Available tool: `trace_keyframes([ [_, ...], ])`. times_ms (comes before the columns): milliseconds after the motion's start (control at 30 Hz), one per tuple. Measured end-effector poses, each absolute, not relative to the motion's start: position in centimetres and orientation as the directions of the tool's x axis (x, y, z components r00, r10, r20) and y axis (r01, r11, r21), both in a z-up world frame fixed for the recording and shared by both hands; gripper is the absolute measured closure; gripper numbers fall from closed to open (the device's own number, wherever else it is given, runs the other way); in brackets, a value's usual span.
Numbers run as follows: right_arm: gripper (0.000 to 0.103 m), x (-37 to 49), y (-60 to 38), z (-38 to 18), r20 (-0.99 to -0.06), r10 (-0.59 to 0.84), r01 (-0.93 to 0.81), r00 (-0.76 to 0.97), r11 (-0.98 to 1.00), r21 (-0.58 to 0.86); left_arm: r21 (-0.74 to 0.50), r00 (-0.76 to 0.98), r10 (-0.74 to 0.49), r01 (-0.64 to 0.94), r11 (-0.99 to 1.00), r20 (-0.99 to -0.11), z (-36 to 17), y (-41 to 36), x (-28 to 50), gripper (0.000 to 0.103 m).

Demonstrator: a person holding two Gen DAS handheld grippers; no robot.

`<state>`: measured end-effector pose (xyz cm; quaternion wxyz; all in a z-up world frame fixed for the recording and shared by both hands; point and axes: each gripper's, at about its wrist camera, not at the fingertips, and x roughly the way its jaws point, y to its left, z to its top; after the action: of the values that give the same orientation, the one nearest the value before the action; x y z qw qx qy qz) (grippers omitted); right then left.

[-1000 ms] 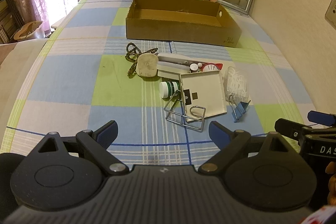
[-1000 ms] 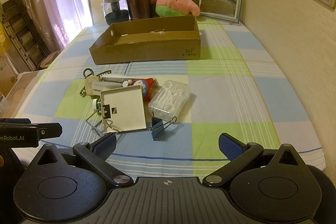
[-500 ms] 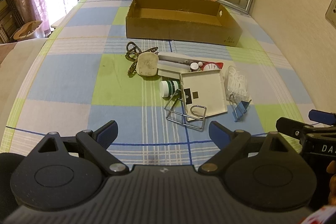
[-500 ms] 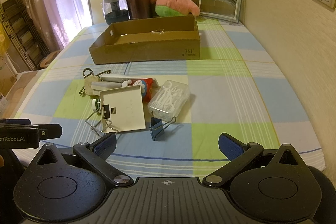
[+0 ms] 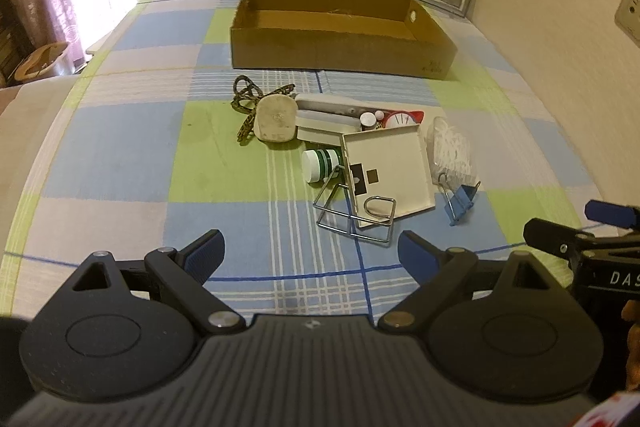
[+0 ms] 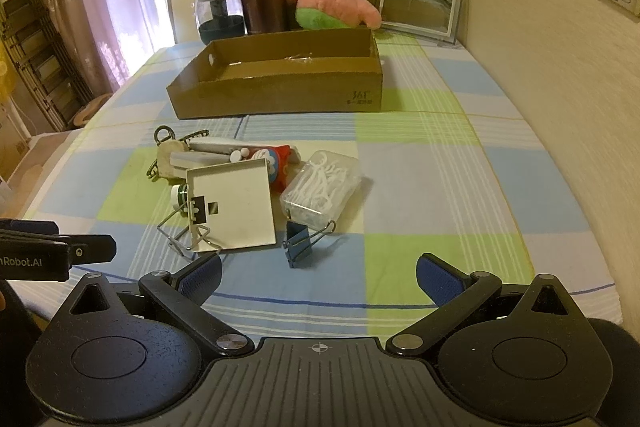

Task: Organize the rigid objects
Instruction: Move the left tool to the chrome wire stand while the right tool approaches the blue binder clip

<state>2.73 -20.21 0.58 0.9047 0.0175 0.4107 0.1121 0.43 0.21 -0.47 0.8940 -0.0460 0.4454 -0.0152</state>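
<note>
Landmark: open brown cardboard box [image 6: 280, 79] on the checked tablecloth [image 6: 440, 187]. Its floor looks nearly bare; a few small pale scraps lie near the far wall, too small to identify.

Everything to be sorted sits in one cluster on the cloth in front of the box, well apart from its near wall:
- white square plastic lid [image 5: 386, 171], leaning over a bent steel wire stand [image 5: 352, 211]
- small white jar with green bands [image 5: 318, 165], touching the lid's edge
- blue binder clip [image 6: 306, 241], the piece farthest from the box
- clear plastic case of white floss picks [image 6: 322, 189]
- beige rounded block with braided cord [image 5: 276, 119], nearest the box
- white flat boxes and a red printed tube [image 6: 276, 163] between them.

Left gripper [image 5: 310, 255]: jaws wide, nothing between. Right gripper [image 6: 318, 277]: jaws wide, empty. Both hover short of the cluster.

Judgement: task barely begun; every piece yet to go into the box.
</note>
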Motion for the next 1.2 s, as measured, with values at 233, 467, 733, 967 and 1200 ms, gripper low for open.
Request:
trace_keyframes([
  [233, 0.002, 3.6, -19.4, -1.1, -0.737, 0.212, -0.193, 0.641, 0.975, 0.112, -0.085, 0.600, -0.119, 0.085, 0.993, -0.791, -1.6, 0.3, 1.8, 0.005],
  [467, 0.003, 4.9, -19.1, -2.7, -0.734, 0.197, -0.179, 0.650, 0.978, 0.104, -0.088, 0.580, -0.156, 0.144, 0.986, -0.800, -3.4, 0.2, 3.5, 0.002],
  [733, 0.015, 6.3, -19.2, -4.0, -0.746, 0.190, -0.165, 0.638, 0.980, 0.109, -0.093, 0.544, -0.218, 0.248, 0.964, -0.810, -5.5, -0.6, 5.9, 0.002],
  [967, 0.023, 6.9, -19.2, -5.2, -0.765, 0.193, -0.163, 0.615, 0.980, 0.117, -0.112, 0.524, -0.269, 0.310, 0.944, -0.808, -7.0, -1.7, 7.4, 0.002],
  [1200, 0.025, 7.4, -19.2, -5.8, -0.772, 0.193, -0.153, 0.606, 0.980, 0.125, -0.174, 0.495, -0.317, 0.313, 0.934, -0.809, -8.2, -1.4, 8.9, 0.010],
])
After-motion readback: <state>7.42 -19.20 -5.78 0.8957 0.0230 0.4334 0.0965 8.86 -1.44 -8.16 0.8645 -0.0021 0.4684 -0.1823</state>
